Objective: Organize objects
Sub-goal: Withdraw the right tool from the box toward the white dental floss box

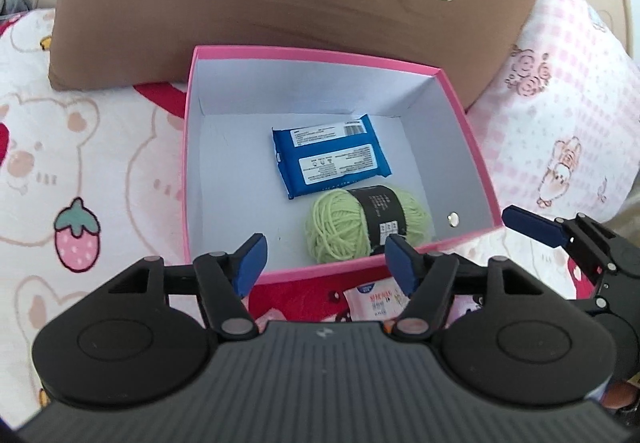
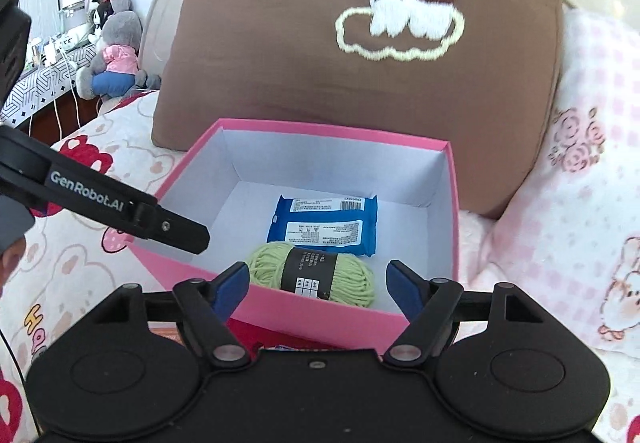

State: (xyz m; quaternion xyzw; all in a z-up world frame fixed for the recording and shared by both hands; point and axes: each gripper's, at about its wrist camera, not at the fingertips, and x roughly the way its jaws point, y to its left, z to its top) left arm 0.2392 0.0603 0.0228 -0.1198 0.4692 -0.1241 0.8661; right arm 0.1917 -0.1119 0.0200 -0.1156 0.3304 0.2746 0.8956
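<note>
Both my claws, left claw [image 1: 326,263] and right claw [image 2: 316,287], apart, empty, near pink box [image 1: 472,147] on bed | inside: blue packet [image 1: 330,159], green yarn [image 1: 360,227] | pink packet [image 1: 374,301] outside near wall, probably next.

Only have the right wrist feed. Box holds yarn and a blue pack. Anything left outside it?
Observer: Yes. The left wrist view shows a pink pack on the bedspread, just outside the near wall of the box, below the left tool.
Operator: Left tool open? I see only one of its fingers.
Observer: Open. Its jaws are wide apart with nothing gripped.
Operator: Anything on the box's right inner wall?
Observer: A small metal stud, close to the near corner.
</note>
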